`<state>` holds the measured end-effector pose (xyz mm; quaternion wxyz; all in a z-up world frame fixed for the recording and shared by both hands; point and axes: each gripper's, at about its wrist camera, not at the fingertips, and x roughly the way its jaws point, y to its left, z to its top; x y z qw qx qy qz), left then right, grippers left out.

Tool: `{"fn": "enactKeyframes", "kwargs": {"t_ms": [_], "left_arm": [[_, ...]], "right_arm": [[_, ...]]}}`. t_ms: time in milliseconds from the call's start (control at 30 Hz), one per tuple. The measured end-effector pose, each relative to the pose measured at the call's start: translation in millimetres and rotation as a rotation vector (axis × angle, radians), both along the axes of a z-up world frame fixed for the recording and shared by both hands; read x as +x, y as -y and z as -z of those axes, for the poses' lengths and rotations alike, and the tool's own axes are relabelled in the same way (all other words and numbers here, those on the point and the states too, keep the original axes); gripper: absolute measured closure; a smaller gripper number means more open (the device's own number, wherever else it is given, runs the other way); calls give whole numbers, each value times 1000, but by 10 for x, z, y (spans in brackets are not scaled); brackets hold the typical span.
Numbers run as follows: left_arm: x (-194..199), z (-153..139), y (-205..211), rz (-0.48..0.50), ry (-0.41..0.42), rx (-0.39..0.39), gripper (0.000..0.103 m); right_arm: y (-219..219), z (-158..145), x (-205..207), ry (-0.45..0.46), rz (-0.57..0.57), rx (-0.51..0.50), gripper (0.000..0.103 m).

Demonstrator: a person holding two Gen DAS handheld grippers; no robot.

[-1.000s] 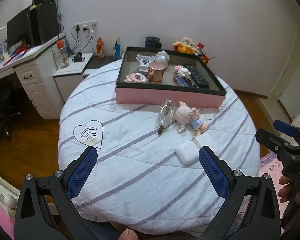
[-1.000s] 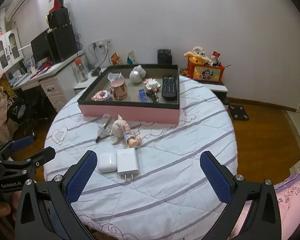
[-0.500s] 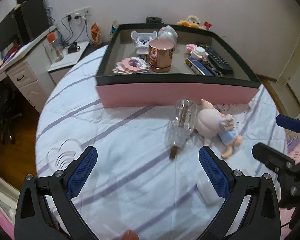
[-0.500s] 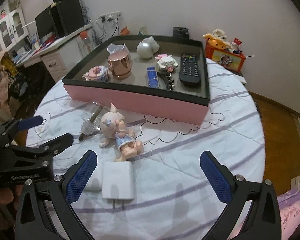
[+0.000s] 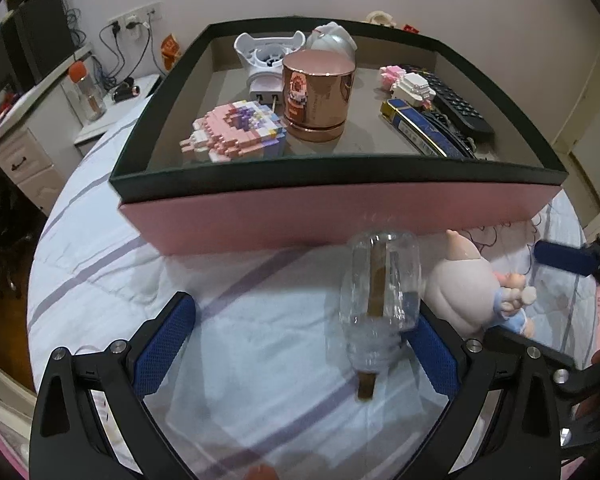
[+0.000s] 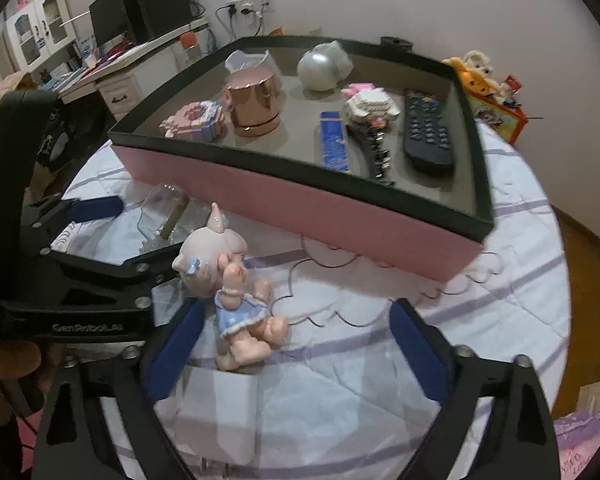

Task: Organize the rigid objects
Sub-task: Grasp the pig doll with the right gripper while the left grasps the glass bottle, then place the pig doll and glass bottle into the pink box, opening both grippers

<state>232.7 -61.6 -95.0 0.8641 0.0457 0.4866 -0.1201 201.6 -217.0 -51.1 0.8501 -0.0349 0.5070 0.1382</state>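
A: Where's the clear bottle?
B: Lying on the striped bedspread, just near of the pink tray, neck end toward us with a brown stick inside. The left gripper stands wide open around it, the bottle hard by its right pad.

A: And the doll?
B: Just right of the bottle, on its back, glossy pink with a blue dress. The right gripper is spread open too, the doll near its left pad. A white charger lies flat under that gripper, nearer still.

A: What crowds them?
B: The tray wall, directly beyond both. The two grippers also sit close: each one's frame shows at the edge of the other's view.

A: What's in the tray?
B: A shiny copper cup, a pink block figure left of it, a white plug holder behind, a blue box, a black remote at the right.

A: Changed since a second ago?
B: Both grippers have come in low and close; the tray now fills the far half, and the earbud case has dropped from sight.
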Motion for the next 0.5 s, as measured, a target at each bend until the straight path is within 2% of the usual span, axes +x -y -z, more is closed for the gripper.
{"fn": "enactKeyframes", "kwargs": {"t_ms": [100,233,300,333,367,400,500], "left_arm": [[37,11,-4,7,12,-22,8],[35,-11,-10,18,38,-35,28],[14,-26,-44,24,51,-43,41],[10,-34,-70,21,53,-53,52],[1,-43,-107,15,53,-68,65],[-5,-51,-147,9,48,-85,65],[-49,-68,-227,-8,44,-119,66]], "right_arm": [[-63,69,54,-14,-35,5,26],[-147,128,103,6,-59,-18,30],[-155,128,112,12,-60,-21,40],[-152,118,108,11,-62,-16,45],[-144,103,97,11,-65,-8,61],[-137,96,103,11,-65,1,66],[-108,87,77,7,-54,8,66]]}}
